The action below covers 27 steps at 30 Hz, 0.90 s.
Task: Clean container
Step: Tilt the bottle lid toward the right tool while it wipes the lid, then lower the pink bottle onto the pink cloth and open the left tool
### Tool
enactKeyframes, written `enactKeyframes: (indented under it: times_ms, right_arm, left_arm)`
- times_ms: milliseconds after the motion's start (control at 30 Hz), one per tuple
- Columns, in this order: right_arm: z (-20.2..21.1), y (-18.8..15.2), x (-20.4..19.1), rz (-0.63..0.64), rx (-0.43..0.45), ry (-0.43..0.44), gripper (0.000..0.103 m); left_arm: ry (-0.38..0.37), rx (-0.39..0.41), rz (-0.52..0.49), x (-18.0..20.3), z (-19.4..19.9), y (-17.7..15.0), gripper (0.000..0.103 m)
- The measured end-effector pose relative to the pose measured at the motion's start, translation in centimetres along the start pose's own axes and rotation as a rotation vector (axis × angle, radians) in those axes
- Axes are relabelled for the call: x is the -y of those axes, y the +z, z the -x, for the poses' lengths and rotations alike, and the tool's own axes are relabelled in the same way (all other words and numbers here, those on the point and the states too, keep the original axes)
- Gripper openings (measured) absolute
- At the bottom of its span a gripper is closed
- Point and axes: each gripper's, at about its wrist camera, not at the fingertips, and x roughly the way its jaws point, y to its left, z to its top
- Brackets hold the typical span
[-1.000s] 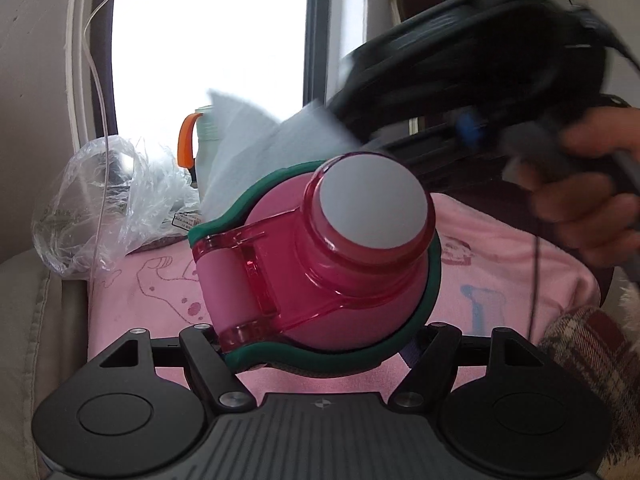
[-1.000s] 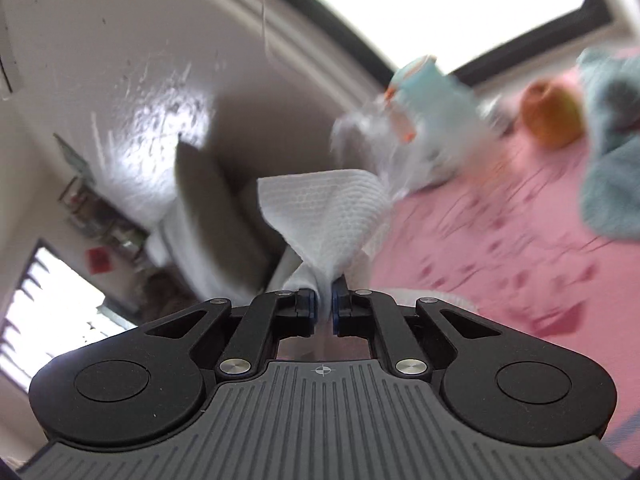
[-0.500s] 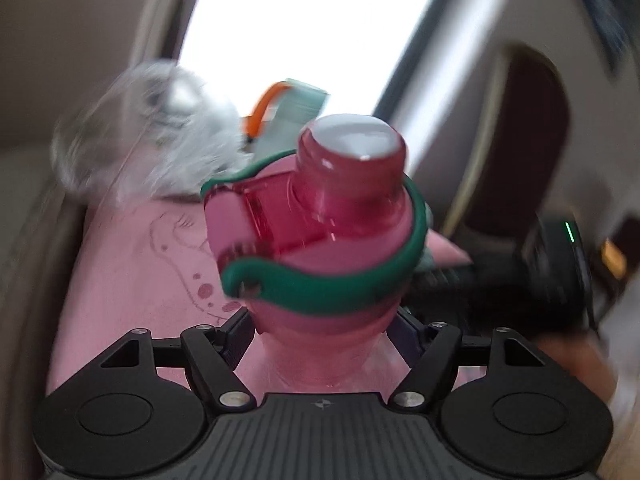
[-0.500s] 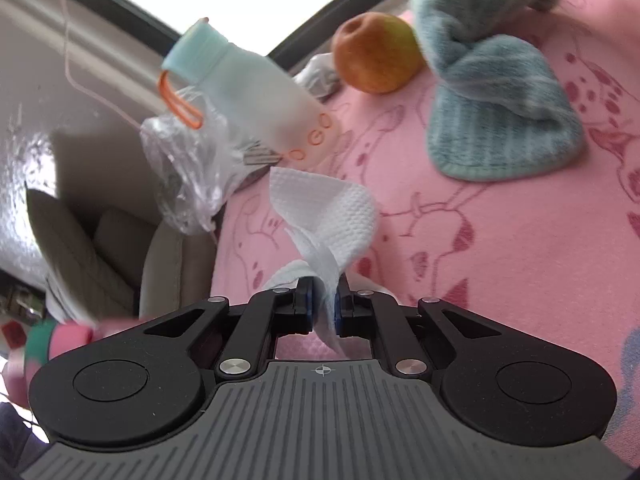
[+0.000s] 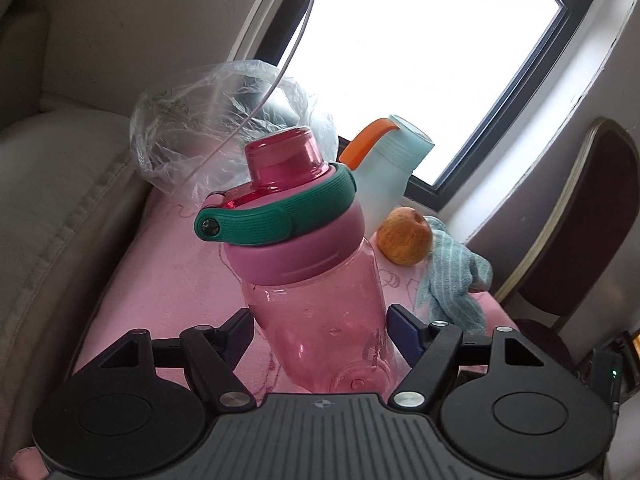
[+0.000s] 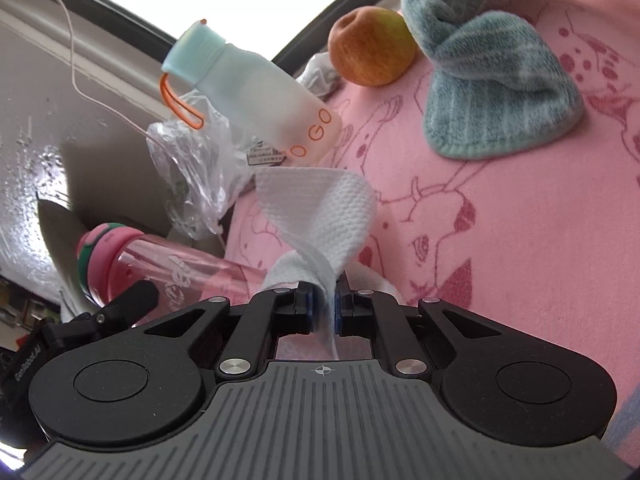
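Observation:
A clear pink bottle [image 5: 320, 304] with a pink lid and a green carry handle [image 5: 280, 216] stands slightly tilted between the fingers of my left gripper [image 5: 320, 330], which is shut on its lower body. The right wrist view shows the same pink bottle [image 6: 172, 268] at the lower left with the left gripper's black finger [image 6: 128, 300] against it. My right gripper [image 6: 324, 308] is shut on a white paper towel [image 6: 320, 208], which folds up and forward over the pink cloth.
A pink printed cloth [image 6: 500, 248] covers the surface. On it stand a frosted bottle with a pale blue cap [image 6: 256, 88], an apple [image 6: 370, 46], a blue-green towel [image 6: 492, 80] and a crumpled clear plastic bag [image 5: 224, 128]. A window, a beige cushion and a chair back surround it.
The pink bottle has rolled in the left gripper from lid-toward-camera to nearly upright. My right gripper has come down toward the cloth with the paper towel and left the left wrist view.

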Motion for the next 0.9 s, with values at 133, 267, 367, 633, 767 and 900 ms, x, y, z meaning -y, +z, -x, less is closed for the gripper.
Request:
enactKeyframes:
  times_ms: [133,267,367,633,767,900]
  right_arm:
    - [0.5,-1.0,0.9,-0.061,-0.021,0.046,0.01]
    - [0.9,-2.2,1.0,-0.093,-0.05,0.085,0.01]
    - [1.2,-3.1,0.9,-0.117,-0.094,0.142,0.01]
    - [5.2,-3.5,0.7,-0.096,-0.046,0.154,0.01]
    - [8.2,-1.5,-0.4,0.04,0.065,-0.006,0.01]
    - [8.5,0.7,-4.0,0.321,0.119,-0.3,0.019]
  left_arm:
    - [0.051,0.021,-0.037,0.5,0.0,-0.2,0.071]
    - [0.078,0.022,-0.057,0.4,0.2,-0.4,0.067]
    - [0.071,0.011,-0.103,0.5,0.2,-0.8,0.052]
    - [0.034,-0.019,-0.141,1.5,-0.3,-1.4,0.053]
    - [0.052,-0.03,-0.026,0.1,0.2,-1.7,0.067]
    - [0.109,-0.018,0.034,-1.2,1.2,-1.2,0.082]
